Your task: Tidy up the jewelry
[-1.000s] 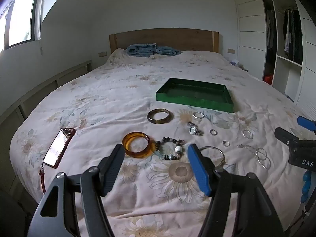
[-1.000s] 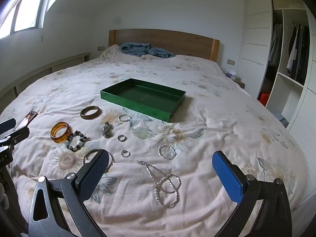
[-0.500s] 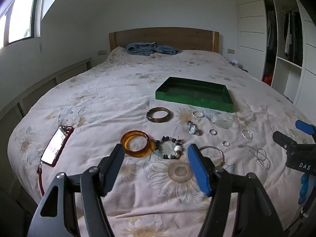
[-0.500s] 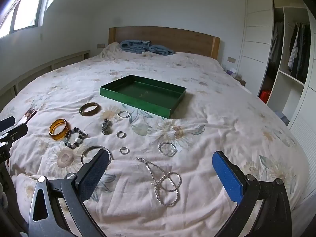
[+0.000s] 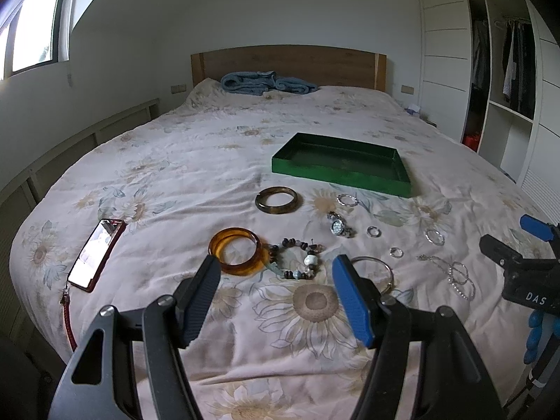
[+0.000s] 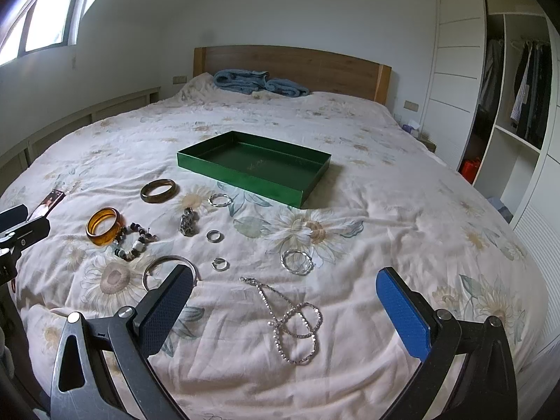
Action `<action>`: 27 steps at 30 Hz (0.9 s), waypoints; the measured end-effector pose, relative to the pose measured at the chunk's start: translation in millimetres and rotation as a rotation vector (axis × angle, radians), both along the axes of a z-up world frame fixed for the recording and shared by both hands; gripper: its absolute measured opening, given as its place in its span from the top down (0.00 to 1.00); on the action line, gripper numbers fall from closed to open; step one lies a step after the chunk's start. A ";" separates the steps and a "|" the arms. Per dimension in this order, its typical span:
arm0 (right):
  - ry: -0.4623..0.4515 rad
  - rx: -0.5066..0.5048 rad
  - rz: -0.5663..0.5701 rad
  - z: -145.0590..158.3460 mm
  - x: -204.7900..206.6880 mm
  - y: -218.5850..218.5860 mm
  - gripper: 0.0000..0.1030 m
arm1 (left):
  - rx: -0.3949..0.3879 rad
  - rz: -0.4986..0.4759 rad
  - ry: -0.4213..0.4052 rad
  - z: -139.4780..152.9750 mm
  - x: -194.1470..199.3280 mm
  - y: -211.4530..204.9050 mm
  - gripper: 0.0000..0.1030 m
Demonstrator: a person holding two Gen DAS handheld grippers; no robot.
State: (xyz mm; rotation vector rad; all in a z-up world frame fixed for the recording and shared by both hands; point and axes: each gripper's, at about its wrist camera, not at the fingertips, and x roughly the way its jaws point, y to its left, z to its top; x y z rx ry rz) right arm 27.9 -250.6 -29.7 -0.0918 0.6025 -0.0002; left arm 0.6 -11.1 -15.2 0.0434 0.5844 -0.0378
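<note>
Jewelry lies scattered on the floral bedspread in front of an empty green tray [image 5: 341, 163] [image 6: 255, 168]. An amber bangle [image 5: 238, 251] [image 6: 103, 225], a beaded bracelet [image 5: 297, 257] [image 6: 133, 241], a dark bangle [image 5: 277, 200] [image 6: 158, 190], a watch [image 5: 337, 224] [image 6: 188, 221], a thin silver bangle [image 5: 378, 267] [image 6: 164, 266], several small rings and a rhinestone chain [image 6: 292, 315] [image 5: 451, 273] are spread out. My left gripper [image 5: 276, 287] hovers open just short of the beaded bracelet. My right gripper [image 6: 285, 301] hangs wide open above the chain. Neither holds anything.
A phone in a red case [image 5: 96, 253] with a red strap lies at the bed's left edge. A blue blanket [image 5: 267, 82] sits by the wooden headboard. An open wardrobe [image 5: 507, 80] stands along the right wall. The bedspread beyond the tray is bare.
Both views have shifted slightly, with the jewelry sitting a little higher and farther in frame. Both grippers stay open, and nothing on the bed has moved.
</note>
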 end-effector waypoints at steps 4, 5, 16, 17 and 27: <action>0.001 0.000 0.000 0.1 0.0 -0.2 0.00 | 0.005 -0.008 0.003 0.9 0.2 -2.0 0.37; 0.002 0.001 -0.001 -0.6 0.0 -0.3 0.00 | 0.006 -0.009 0.004 1.6 0.8 -1.5 0.37; 0.002 0.003 0.003 -0.5 -0.7 -1.5 0.00 | 0.012 -0.015 0.011 2.8 1.7 -1.4 0.37; 0.002 0.005 0.005 -1.3 -1.3 -2.2 0.00 | 0.015 -0.017 0.014 2.7 1.8 -1.8 0.37; 0.003 0.013 0.014 -3.0 -2.0 -4.1 0.00 | 0.016 -0.030 0.042 2.4 4.7 -2.3 0.37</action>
